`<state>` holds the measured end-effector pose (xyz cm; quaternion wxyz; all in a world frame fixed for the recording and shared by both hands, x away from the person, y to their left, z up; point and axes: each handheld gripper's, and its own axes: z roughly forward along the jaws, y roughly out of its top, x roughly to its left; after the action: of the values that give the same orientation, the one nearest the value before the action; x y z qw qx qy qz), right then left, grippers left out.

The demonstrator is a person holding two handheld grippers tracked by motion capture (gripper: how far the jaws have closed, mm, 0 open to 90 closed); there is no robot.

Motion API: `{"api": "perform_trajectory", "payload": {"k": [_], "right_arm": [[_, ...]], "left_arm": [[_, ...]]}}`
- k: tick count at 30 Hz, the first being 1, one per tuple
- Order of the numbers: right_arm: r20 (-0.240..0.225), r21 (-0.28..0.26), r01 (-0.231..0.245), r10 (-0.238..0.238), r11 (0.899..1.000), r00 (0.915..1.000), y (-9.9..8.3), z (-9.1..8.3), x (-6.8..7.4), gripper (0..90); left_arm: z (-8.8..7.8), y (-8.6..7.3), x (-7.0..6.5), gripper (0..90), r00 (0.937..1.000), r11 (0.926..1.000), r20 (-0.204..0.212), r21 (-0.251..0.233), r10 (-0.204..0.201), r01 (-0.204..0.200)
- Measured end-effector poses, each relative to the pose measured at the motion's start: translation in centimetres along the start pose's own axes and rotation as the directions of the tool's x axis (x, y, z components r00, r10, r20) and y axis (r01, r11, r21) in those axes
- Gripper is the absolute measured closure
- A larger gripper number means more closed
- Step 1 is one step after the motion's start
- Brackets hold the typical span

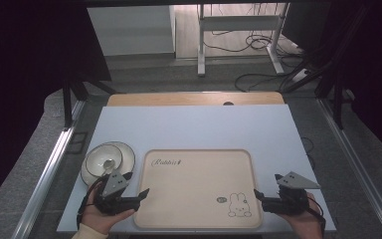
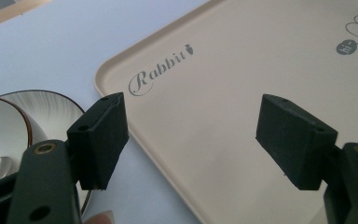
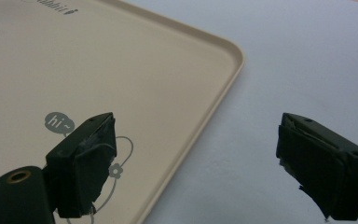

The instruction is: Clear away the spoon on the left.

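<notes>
- Bench (image 1: pixel 189 127): pale blue-white top, a wooden strip along its far edge.
- Beige rabbit-print tray (image 1: pixel 194 199): flat on the bench, at the near edge.
- Left tool (image 1: pixel 143 193): jaws apart, straddling the tray's left rim, holding nothing.
- Right tool (image 1: pixel 258 195): jaws apart at the tray's right rim, holding nothing.
- Bowl (image 1: pixel 104 158) on plate (image 1: pixel 127 152): just left of the tray.
- Room: grey floor, cables (image 1: pixel 251 42), white desk frame (image 1: pixel 238 25) beyond.

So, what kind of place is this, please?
Probably a lab or recording workspace, not a home: a table with a tray and bowl, dark curtains around, and loose cables on the floor behind.
</notes>
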<state>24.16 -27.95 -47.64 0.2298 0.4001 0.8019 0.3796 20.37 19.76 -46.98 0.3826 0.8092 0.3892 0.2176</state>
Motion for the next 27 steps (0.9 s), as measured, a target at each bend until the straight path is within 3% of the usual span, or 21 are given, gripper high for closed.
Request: {"api": "perform_trajectory", "payload": {"k": [27], "right_arm": [[0.008,0.007,-0.004,0.004,1.000,1.0000,-0.1,0.1,-0.2,12.8]], "left_arm": [[-1.6,0.7,0.5,25.5,0.9994,0.9994,-0.032,-0.033,-0.012,0.011]]}}
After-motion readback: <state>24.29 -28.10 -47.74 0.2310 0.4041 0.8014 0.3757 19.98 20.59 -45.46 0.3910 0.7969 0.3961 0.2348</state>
